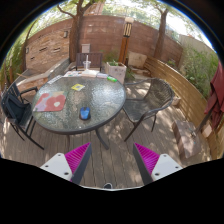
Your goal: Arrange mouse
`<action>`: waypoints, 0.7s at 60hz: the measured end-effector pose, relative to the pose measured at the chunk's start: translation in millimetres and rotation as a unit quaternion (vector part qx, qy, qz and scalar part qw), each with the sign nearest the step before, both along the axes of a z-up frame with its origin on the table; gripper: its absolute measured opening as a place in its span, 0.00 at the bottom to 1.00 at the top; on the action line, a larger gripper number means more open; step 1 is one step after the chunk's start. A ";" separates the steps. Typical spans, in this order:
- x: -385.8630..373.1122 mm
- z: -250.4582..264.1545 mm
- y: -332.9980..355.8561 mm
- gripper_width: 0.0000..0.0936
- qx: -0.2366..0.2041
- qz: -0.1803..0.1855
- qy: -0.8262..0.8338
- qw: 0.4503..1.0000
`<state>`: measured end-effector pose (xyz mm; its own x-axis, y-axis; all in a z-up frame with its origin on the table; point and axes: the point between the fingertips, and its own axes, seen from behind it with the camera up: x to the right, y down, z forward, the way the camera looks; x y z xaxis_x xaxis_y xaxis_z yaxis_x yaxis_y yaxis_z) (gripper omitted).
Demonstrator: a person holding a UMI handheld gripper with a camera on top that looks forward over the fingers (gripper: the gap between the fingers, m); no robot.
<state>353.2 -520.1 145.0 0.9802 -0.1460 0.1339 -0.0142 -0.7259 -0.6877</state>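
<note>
Approach step, judged: hand-held gripper point(112, 160) was spread, empty, well back from desk point(60, 118). Mouse point(85, 114), small blue item, sat near desk's front edge, beyond fingers. Next move needed: close distance, straddle mouse. Containers: planter point(117, 70) behind desk held greenery.

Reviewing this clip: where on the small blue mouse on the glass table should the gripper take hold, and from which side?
Probably across its two long sides, coming down from above at the near rim. The mouse lies flat on the round glass table, low and small, with chairs around it. The gripper is open and far short of it; finer shape cannot be told.
</note>
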 end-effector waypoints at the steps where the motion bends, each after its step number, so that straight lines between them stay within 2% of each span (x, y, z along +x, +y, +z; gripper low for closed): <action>1: -5.1 -2.9 4.1 0.91 0.000 0.002 0.001 1.000; 17: -73.5 -64.2 132.5 0.91 0.013 0.046 0.029 0.998; 29: -93.0 -124.1 231.0 0.89 0.014 0.070 0.048 0.996; 38: -96.5 -160.5 265.1 0.76 -0.002 0.074 0.062 0.995; 42: -94.4 -165.0 268.1 0.64 -0.003 0.067 0.070 0.995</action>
